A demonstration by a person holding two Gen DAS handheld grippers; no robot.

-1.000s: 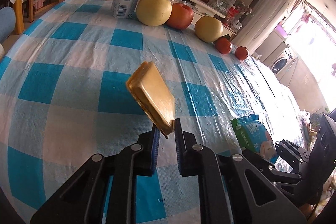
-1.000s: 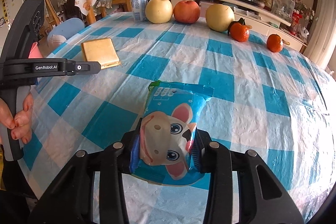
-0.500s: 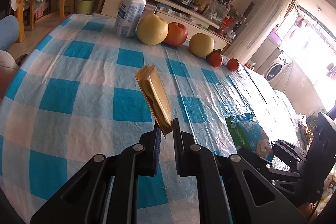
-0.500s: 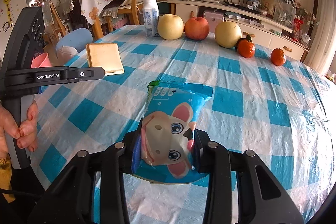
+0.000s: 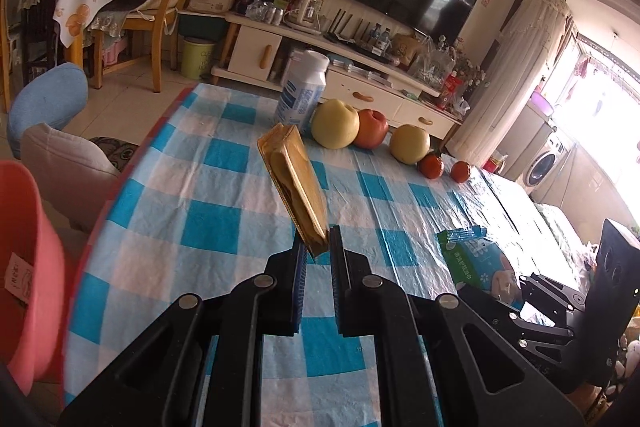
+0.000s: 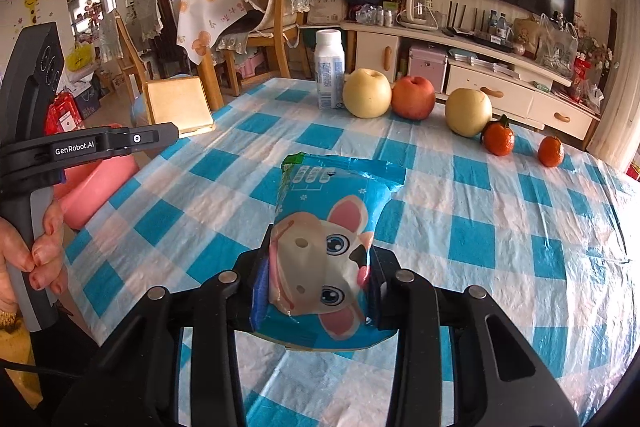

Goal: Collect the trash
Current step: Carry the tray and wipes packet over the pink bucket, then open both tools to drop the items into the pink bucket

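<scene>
My left gripper (image 5: 318, 251) is shut on the lower corner of a flat gold packet (image 5: 294, 183) and holds it tilted up above the table's left edge. The packet also shows in the right wrist view (image 6: 178, 105), with the left gripper (image 6: 170, 135) beneath it. My right gripper (image 6: 316, 287) is shut on a blue snack bag with a cartoon animal face (image 6: 328, 239), held above the checked tablecloth. The bag (image 5: 474, 261) and the right gripper (image 5: 532, 307) show at the right of the left wrist view.
A pink bin (image 5: 24, 267) stands beside the table's left edge, also in the right wrist view (image 6: 94, 183). A white bottle (image 6: 330, 71), two pears, an apple (image 6: 414, 97) and two tangerines line the table's far edge. Chairs stand beyond.
Both grippers have risen and drawn back toward the table's near left side with their loads. The gold packet now hangs over the table's edge, and the pink bin has come into view.
</scene>
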